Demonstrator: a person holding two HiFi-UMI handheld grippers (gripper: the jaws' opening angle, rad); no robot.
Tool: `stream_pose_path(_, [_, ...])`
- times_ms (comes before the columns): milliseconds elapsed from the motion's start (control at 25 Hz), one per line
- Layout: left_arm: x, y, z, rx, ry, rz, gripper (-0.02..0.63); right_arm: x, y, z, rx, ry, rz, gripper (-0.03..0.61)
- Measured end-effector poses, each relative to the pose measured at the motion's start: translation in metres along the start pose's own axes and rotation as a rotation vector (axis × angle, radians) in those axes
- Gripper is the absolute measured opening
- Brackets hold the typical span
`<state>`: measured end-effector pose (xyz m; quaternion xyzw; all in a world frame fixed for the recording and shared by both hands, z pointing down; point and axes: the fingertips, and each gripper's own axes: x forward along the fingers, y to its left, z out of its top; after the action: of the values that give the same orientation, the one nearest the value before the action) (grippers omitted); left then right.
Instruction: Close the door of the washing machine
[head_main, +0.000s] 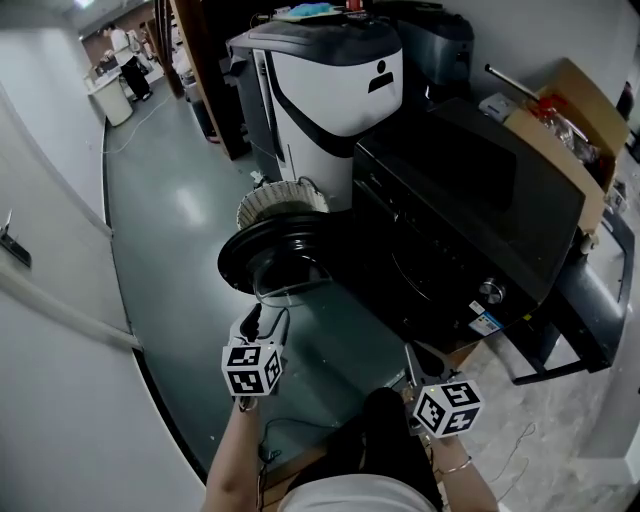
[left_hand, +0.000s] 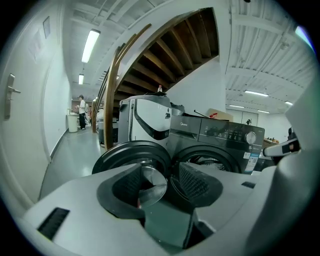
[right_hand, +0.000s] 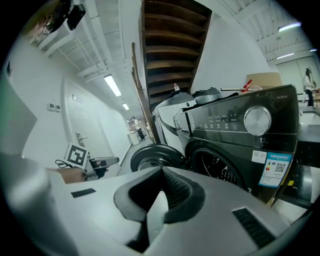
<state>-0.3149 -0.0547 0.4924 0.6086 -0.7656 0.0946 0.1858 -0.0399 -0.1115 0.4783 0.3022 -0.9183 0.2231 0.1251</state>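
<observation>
Now, door (head_main: 262, 255) place: swung open beside the washing machine (head_main: 470, 210), close ahead of my left gripper (left_hand: 162, 181), not touching.
door facing: inner glass toward me.
left jaws: spread, empty.
right gripper (right_hand: 162, 175): jaws pressed together, empty.

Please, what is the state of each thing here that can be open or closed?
washing machine door: wide open, not touched by either gripper
left gripper: jaws apart, nothing held
right gripper: jaws together, nothing held
cardboard box: flaps open
</observation>
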Motion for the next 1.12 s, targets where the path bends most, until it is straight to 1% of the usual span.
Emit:
stream_pose_path(160, [0.018,0.016,0.019,0.013,0.0,0.026,0.261,0.008,-0.006,0.002,-0.007,0.008,0.026,0.008])
stream_pose_path(280, [0.041,0.031,0.038,0.022,-0.009,0.042,0.268,0.025,-0.012,0.008,-0.009,0.02,0.048,0.008])
stream_pose_path(480, [0.091,0.06,0.056,0.108,0.022,0.062,0.27,0.074,-0.018,0.019,-0.002,0.052,0.102,0.008])
stream_pose_path(760, [0.165,0.093,0.077,0.185,0.039,0.058,0.281,0.143,-0.028,0.031,-0.006,0.114,0.157,0.008])
stream_pose_path(960, [0.212,0.117,0.085,0.23,0.078,0.05,0.281,0.18,-0.035,0.036,0.001,0.143,0.174,0.008])
stream_pose_path(1120, [0.245,0.129,0.084,0.28,0.123,0.021,0.281,0.203,-0.043,0.038,0.011,0.154,0.175,0.008])
